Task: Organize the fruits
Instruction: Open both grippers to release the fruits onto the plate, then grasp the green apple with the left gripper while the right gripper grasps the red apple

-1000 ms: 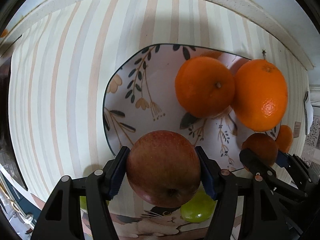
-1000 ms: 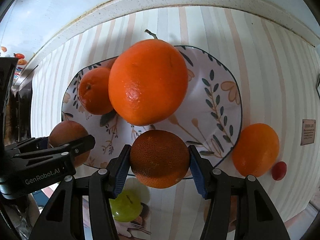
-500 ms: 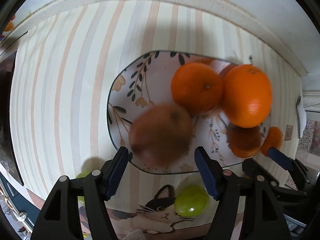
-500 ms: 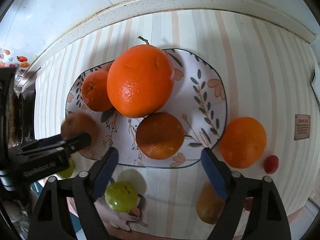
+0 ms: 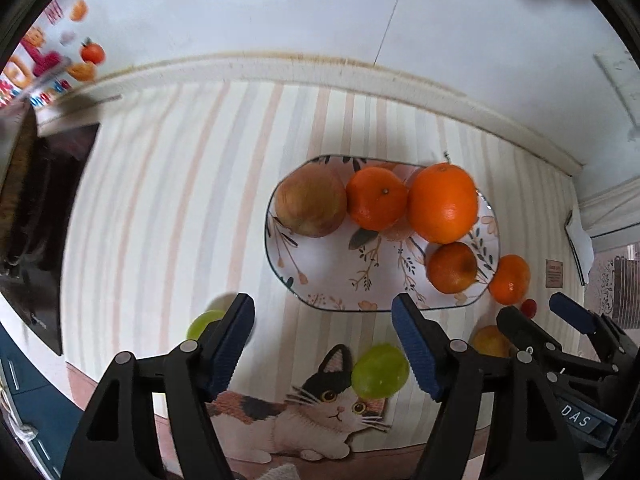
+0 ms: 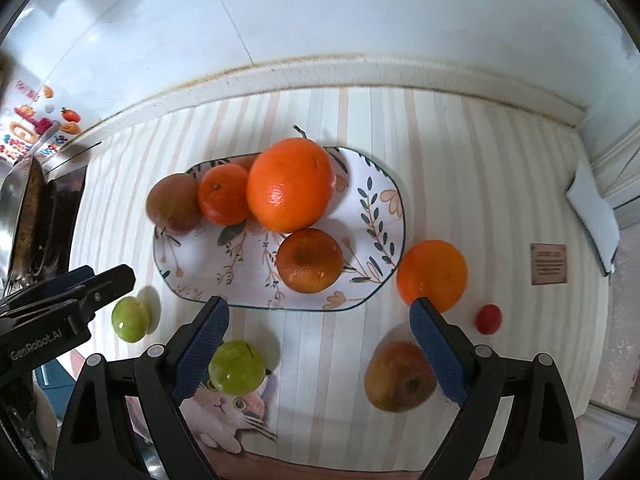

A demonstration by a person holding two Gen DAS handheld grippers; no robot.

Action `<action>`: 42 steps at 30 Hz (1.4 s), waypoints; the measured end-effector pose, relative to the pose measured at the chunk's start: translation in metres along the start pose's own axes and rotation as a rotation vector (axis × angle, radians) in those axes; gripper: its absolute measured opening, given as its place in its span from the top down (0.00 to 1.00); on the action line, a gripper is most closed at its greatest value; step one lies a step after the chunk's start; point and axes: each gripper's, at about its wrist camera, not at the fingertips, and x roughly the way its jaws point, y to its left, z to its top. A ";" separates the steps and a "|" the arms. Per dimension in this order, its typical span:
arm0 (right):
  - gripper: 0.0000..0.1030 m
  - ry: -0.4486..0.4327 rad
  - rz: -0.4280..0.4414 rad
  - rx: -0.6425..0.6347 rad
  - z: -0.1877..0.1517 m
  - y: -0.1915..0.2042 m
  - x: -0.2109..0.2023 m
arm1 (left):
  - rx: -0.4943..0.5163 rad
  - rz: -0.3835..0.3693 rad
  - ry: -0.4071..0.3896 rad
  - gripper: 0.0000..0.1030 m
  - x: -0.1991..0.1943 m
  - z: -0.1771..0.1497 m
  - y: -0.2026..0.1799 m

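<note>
Both your left gripper (image 5: 323,340) and right gripper (image 6: 319,330) hung spread wide and empty. The apple (image 6: 174,203) sat at the plate (image 6: 376,184) edge, seemingly overhanging; a nudge could have rolled it off. Five fruits waited beside the plate.

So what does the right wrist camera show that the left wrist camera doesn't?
Only the right wrist view shows the brownish pear whole on the mat, and a metal pan at the far left edge. Only the left wrist view shows the cat picture in full, and the right gripper open at its right edge. Both show the floral plate holding the apple and three oranges, a loose orange, a small red fruit and two green fruits beside it.
</note>
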 end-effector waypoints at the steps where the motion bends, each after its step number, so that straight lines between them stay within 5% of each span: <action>1: 0.09 -0.006 0.001 -0.003 -0.002 0.002 -0.005 | 0.005 0.008 -0.018 0.32 -0.007 -0.005 -0.002; 27: 0.09 -0.202 0.041 -0.009 -0.056 0.018 -0.115 | 0.044 0.002 -0.202 0.32 -0.101 -0.068 -0.009; 35: 0.09 -0.206 0.075 0.051 -0.060 0.001 -0.117 | 0.044 0.012 -0.202 0.31 -0.098 -0.066 -0.016; 37: 0.09 -0.193 0.080 0.088 -0.059 -0.013 -0.111 | 0.046 0.016 -0.184 0.16 -0.090 -0.063 -0.019; 42: 0.09 -0.123 0.064 0.177 -0.058 -0.055 -0.077 | 0.044 0.033 -0.122 0.14 -0.054 -0.058 -0.024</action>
